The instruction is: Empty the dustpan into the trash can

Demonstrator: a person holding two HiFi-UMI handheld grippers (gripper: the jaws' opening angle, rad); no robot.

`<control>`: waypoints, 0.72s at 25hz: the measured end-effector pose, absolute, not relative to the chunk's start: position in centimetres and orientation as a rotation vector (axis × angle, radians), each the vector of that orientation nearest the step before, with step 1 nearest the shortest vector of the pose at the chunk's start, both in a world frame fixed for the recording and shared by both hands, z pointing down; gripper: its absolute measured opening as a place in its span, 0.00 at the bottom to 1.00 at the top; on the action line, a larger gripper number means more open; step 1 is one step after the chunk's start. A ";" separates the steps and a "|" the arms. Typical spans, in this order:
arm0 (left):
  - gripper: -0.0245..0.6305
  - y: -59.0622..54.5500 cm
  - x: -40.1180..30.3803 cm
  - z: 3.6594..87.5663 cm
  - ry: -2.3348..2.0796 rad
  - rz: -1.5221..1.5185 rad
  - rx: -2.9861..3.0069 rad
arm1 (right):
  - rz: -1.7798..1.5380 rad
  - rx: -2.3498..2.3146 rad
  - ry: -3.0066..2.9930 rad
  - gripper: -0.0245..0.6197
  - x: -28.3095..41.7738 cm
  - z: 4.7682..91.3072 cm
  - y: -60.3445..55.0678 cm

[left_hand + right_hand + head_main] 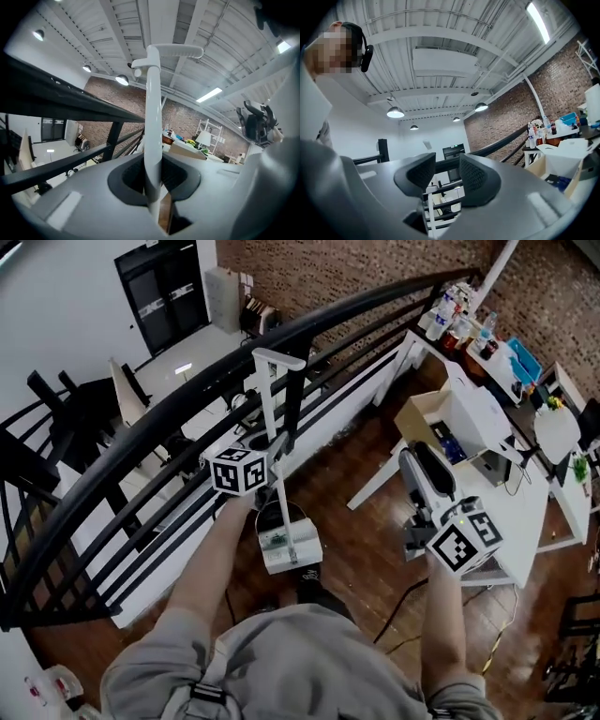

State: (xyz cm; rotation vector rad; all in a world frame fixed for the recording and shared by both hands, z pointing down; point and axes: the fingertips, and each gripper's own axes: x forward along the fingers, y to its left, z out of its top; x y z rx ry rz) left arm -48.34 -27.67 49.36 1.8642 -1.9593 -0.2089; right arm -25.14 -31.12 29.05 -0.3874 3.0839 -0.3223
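Note:
A white long-handled dustpan hangs upright in front of me; its pan (290, 546) is low over the wooden floor and its bent grip (279, 359) is up by the railing. My left gripper (270, 444) is shut on the thin white pole. In the left gripper view the pole (152, 140) runs straight up between the pads (127, 178) to the grip (174, 50). My right gripper (422, 463) is held out to the right, apart from the dustpan. Its jaws (446, 171) stand apart with nothing between them. I see no trash can in any view.
A black curved railing (234, 367) crosses just ahead, with a lower floor beyond it. To the right stand a white table (539, 512) with bottles (455, 320) and an open cardboard box (427, 413). A cable (412, 592) lies on the wooden floor.

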 end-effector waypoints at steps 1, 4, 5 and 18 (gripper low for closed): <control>0.12 -28.3 -49.4 49.6 -1.967 -0.213 1.839 | -0.319 -0.374 3.090 0.27 -25.7 29.2 -32.2; 0.12 -29.5 -52.9 50.1 -2.001 -0.244 1.754 | -0.306 -0.327 3.104 0.26 -27.7 29.3 -34.7; 0.12 -29.7 -54.0 50.4 -2.014 -0.251 1.726 | -0.317 -0.308 3.105 0.26 -28.3 29.4 -35.3; 0.11 -30.7 -59.2 52.7 -2.048 -0.280 1.607 | -0.406 -0.193 3.150 0.25 -33.6 31.3 -38.3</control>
